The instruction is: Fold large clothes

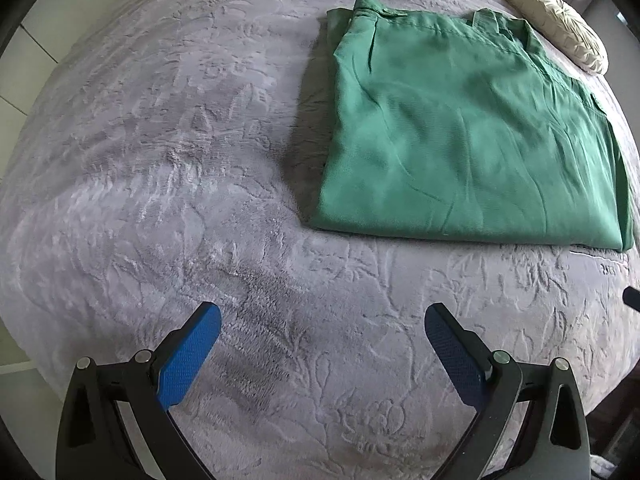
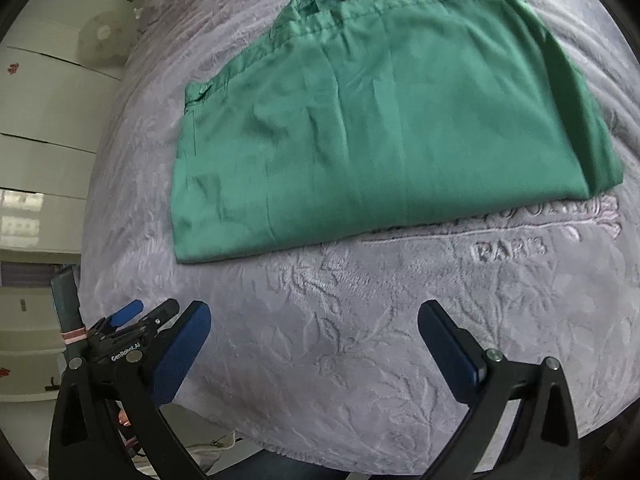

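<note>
A green shirt [image 1: 460, 128] lies folded into a flat rectangle on a grey embossed blanket [image 1: 160, 160]; in the right wrist view the green shirt [image 2: 380, 120] fills the upper middle, collar at the far edge. My left gripper [image 1: 322, 320] hangs open over bare blanket, below and left of the shirt, nothing between its blue pads [image 1: 188, 360]. My right gripper [image 2: 314, 316] stands wide open over the blanket [image 2: 320, 340] in front of the shirt's near edge, empty. The left gripper [image 2: 128, 316] shows at the lower left of the right wrist view.
A beige round cushion [image 1: 560, 28] lies at the far right of the bed beyond the shirt. White cupboards [image 2: 44, 120] and a pale fan [image 2: 104, 40] stand past the bed's left edge. Embossed "PARIS" lettering [image 2: 512, 248] marks the blanket.
</note>
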`<state>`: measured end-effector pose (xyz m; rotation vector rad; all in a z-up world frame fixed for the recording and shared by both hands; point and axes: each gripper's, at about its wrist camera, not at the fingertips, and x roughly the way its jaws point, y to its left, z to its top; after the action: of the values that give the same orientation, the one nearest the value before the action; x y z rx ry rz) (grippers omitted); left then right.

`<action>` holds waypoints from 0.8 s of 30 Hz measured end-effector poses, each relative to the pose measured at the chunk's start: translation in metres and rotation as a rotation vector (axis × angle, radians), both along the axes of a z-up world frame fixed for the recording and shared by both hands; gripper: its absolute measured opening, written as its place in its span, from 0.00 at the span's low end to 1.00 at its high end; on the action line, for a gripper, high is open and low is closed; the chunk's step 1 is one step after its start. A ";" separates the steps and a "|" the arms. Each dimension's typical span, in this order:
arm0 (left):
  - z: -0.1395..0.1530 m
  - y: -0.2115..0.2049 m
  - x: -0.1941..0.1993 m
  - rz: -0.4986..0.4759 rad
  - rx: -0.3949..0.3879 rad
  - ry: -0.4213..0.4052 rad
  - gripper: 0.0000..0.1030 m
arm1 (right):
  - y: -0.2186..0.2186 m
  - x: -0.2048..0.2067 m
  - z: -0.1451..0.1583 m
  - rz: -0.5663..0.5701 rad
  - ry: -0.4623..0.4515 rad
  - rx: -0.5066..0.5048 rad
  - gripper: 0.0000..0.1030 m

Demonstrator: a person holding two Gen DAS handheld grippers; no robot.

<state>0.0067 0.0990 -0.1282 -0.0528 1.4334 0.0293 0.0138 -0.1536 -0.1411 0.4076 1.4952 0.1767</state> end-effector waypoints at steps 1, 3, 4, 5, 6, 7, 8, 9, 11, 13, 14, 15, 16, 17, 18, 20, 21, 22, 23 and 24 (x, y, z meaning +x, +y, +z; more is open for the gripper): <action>-0.002 0.001 0.002 -0.001 -0.002 0.002 0.99 | 0.001 0.000 -0.002 -0.001 0.008 0.007 1.00; -0.004 0.003 0.005 -0.001 -0.006 0.003 0.99 | 0.003 -0.001 -0.006 0.000 0.030 0.022 1.00; -0.005 0.004 0.006 -0.001 -0.006 0.002 0.99 | 0.004 -0.002 -0.009 0.003 0.044 0.025 1.00; -0.007 0.006 0.008 -0.001 -0.004 0.001 0.99 | 0.006 -0.002 -0.011 0.006 0.055 0.027 1.00; -0.009 0.007 0.010 -0.003 -0.001 0.000 0.99 | 0.007 -0.002 -0.014 0.009 0.070 0.028 1.00; -0.009 0.007 0.011 -0.004 0.000 0.000 0.99 | 0.007 -0.002 -0.015 0.008 0.077 0.027 1.00; -0.010 0.007 0.011 -0.004 0.001 -0.002 0.99 | 0.007 -0.002 -0.016 0.005 0.083 0.028 1.00; -0.011 0.008 0.013 -0.006 0.000 -0.002 0.99 | 0.007 -0.002 -0.018 0.003 0.089 0.033 1.00; -0.012 0.009 0.014 -0.004 -0.006 0.000 0.99 | 0.007 -0.002 -0.021 -0.006 0.098 0.041 1.00; -0.015 0.012 0.017 -0.001 -0.014 0.003 0.99 | 0.006 -0.001 -0.023 -0.015 0.107 0.047 1.00; -0.016 0.013 0.018 0.001 -0.017 0.005 0.99 | 0.005 -0.001 -0.025 -0.021 0.114 0.051 1.00; -0.018 0.015 0.020 0.004 -0.019 0.008 0.99 | 0.005 -0.001 -0.027 -0.027 0.121 0.057 1.00; -0.020 0.018 0.022 0.007 -0.025 0.011 0.99 | 0.005 -0.002 -0.029 -0.035 0.127 0.064 1.00; -0.023 0.022 0.023 0.009 -0.033 0.012 0.99 | 0.005 -0.002 -0.030 -0.042 0.131 0.071 1.00; -0.023 0.025 0.025 0.011 -0.038 0.013 0.99 | 0.005 -0.002 -0.032 -0.051 0.135 0.081 1.00; -0.025 0.031 0.029 0.019 -0.041 0.011 0.99 | 0.004 -0.002 -0.035 -0.069 0.141 0.105 1.00; -0.025 0.034 0.031 0.023 -0.042 0.010 0.99 | 0.003 -0.002 -0.038 -0.083 0.146 0.126 1.00; -0.025 0.038 0.033 0.028 -0.042 0.009 0.99 | 0.003 -0.001 -0.040 -0.093 0.150 0.140 1.00; -0.025 0.043 0.036 0.035 -0.044 0.007 0.99 | 0.003 -0.001 -0.042 -0.104 0.154 0.156 1.00; -0.026 0.047 0.039 0.042 -0.047 0.005 0.99 | 0.003 -0.001 -0.045 -0.119 0.160 0.179 1.00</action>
<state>0.0460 0.1465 -0.1538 -0.1222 1.4378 0.0303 0.0132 -0.1507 -0.1865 0.6661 1.6126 0.1876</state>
